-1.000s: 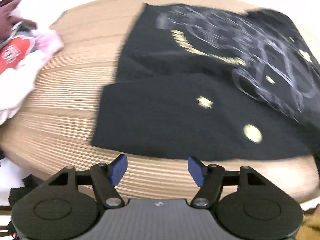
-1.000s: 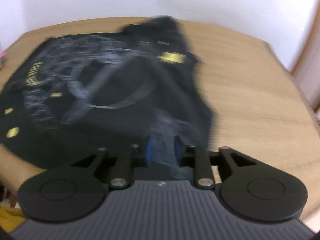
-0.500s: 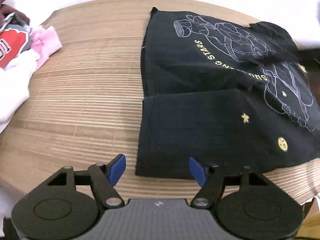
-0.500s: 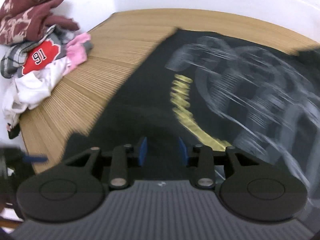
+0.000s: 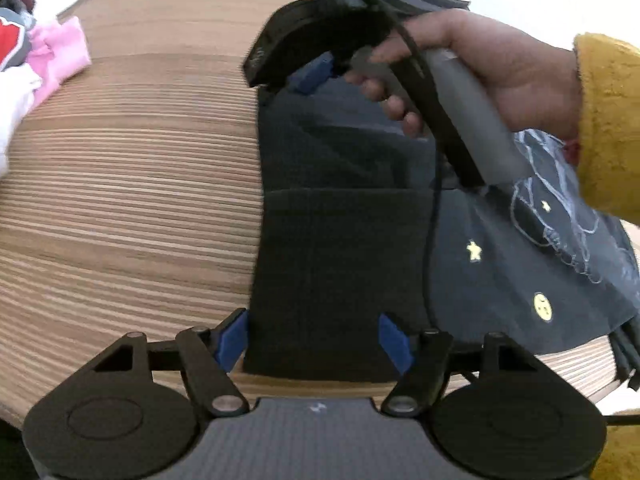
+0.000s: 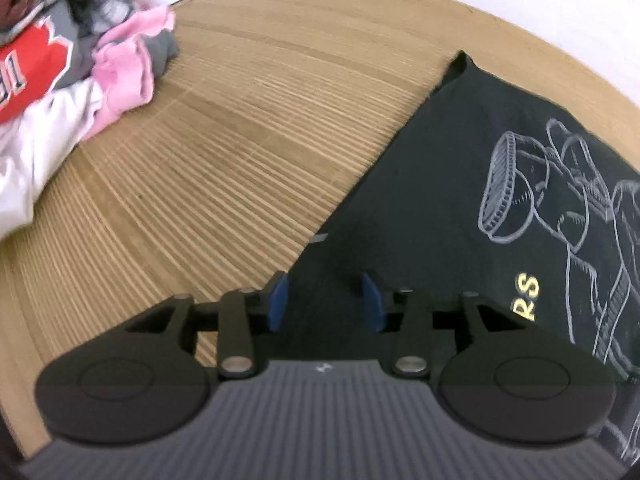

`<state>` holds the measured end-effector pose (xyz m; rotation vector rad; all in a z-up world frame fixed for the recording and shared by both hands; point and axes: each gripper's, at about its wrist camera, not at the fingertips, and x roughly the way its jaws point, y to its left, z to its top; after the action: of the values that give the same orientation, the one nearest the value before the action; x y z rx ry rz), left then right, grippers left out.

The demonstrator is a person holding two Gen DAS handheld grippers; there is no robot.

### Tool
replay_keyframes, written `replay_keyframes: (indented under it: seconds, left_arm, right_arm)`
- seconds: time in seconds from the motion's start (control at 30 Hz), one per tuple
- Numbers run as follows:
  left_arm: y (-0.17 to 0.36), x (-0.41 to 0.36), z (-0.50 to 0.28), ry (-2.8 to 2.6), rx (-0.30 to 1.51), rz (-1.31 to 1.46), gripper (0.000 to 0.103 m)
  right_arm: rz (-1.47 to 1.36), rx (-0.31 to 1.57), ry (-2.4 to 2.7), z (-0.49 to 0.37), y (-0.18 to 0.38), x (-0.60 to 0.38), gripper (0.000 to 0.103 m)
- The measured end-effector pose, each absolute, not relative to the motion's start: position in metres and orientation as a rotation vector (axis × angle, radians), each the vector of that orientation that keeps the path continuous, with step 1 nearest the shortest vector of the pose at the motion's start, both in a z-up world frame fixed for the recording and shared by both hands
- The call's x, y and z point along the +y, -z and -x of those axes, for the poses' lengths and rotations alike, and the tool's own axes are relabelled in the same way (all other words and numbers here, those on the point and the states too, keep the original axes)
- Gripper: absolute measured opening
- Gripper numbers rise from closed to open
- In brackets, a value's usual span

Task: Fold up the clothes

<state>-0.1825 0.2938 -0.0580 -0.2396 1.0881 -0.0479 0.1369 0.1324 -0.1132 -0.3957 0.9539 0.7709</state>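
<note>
Left gripper (image 5: 312, 338) is held wide apart at 6 o'clock over the black T-shirt's (image 5: 340, 264) folded sleeve; right gripper (image 6: 325, 303) is spread at the shirt's side edge. Looks like side-fold time: both edges probably need pinching next. Clothes pile (image 6: 60, 80) is left at 10 o'clock on the wooden table (image 6: 224, 152).

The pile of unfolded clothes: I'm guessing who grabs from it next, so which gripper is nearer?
Right. The right gripper sits open over the black T-shirt's far edge, facing the pile. The left gripper is open at the shirt's near hem.
</note>
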Motion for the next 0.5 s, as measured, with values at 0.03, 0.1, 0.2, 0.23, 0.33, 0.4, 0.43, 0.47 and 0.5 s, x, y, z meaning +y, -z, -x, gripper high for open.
replay_keyframes:
  seconds: [0.03,0.1,0.2,0.23,0.33,0.4,0.43,0.47,0.5]
  left_arm:
    - [0.059,0.292,0.182,0.046,1.081,0.227,0.062]
    - [0.057,0.287,0.180,0.056,1.070,0.210,0.044]
    - [0.057,0.284,0.180,0.070,1.079,0.220,0.040]
    - [0.057,0.282,0.181,0.062,1.082,0.210,0.040]
    - [0.057,0.279,0.186,0.024,1.092,0.187,0.040]
    - [0.057,0.280,0.189,-0.007,1.102,0.168,0.040]
    - [0.058,0.281,0.192,-0.015,1.106,0.166,0.040]
    - [0.058,0.283,0.195,-0.022,1.110,0.173,0.040]
    - [0.057,0.284,0.198,-0.039,1.115,0.178,0.040]
  right_arm:
    - [0.406,0.947,-0.787,-0.137,0.113,0.133,0.040]
    - [0.383,0.961,-0.818,-0.140,0.112,0.132,0.012]
    - [0.337,0.989,-0.828,-0.153,0.111,0.131,0.006]
    - [0.314,0.998,-0.834,-0.160,0.110,0.133,0.006]
    - [0.275,0.989,-0.831,-0.187,0.109,0.147,0.006]
    - [0.211,0.983,-0.853,-0.204,0.106,0.163,0.006]
    - [0.173,0.971,-0.871,-0.212,0.104,0.171,0.003]
    - [0.142,0.949,-0.890,-0.215,0.101,0.178,0.003]
    - [0.125,0.938,-0.899,-0.218,0.098,0.186,0.004]
